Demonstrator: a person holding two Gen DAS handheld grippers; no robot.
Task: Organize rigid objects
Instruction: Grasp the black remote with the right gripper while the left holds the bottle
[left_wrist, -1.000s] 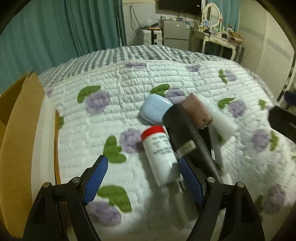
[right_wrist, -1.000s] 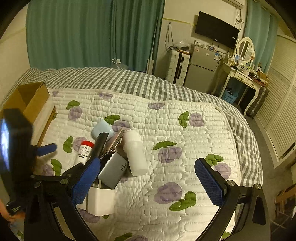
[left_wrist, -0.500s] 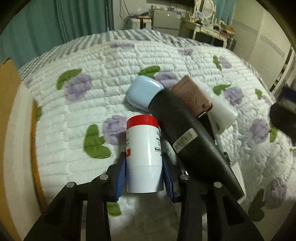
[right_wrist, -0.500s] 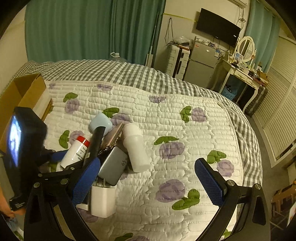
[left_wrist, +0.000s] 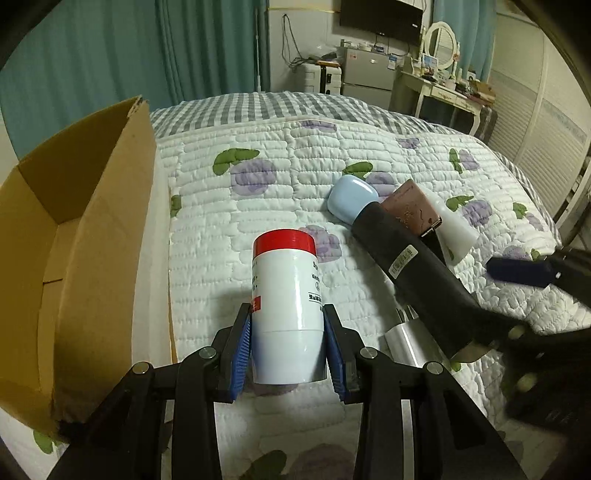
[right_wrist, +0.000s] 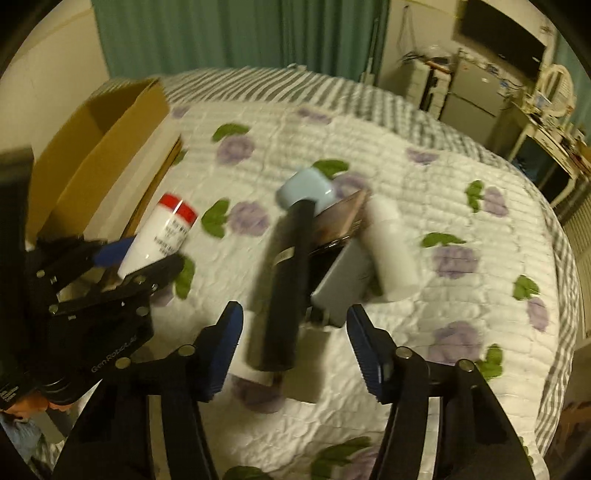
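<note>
My left gripper (left_wrist: 288, 350) is shut on a white bottle with a red cap (left_wrist: 286, 295) and holds it lifted above the quilt; the bottle also shows in the right wrist view (right_wrist: 159, 236). My right gripper (right_wrist: 295, 347) is open, its fingers on either side of the near end of a long black cylinder (right_wrist: 288, 288) that lies in a pile. The pile also holds a light blue case (left_wrist: 351, 197), a brown wallet (left_wrist: 412, 210), a white bottle (right_wrist: 391, 251) and a grey power bank (right_wrist: 345, 284).
An open cardboard box (left_wrist: 74, 236) stands at the left edge of the bed, also seen in the right wrist view (right_wrist: 96, 155). A white charger (left_wrist: 404, 339) lies under the black cylinder. The quilted bed (left_wrist: 280, 173) stretches beyond; furniture stands at the far wall.
My left gripper closed on the red-capped bottle and lifted it toward the box. My right gripper moved down and left, and its fingers narrowed around the black cylinder.
</note>
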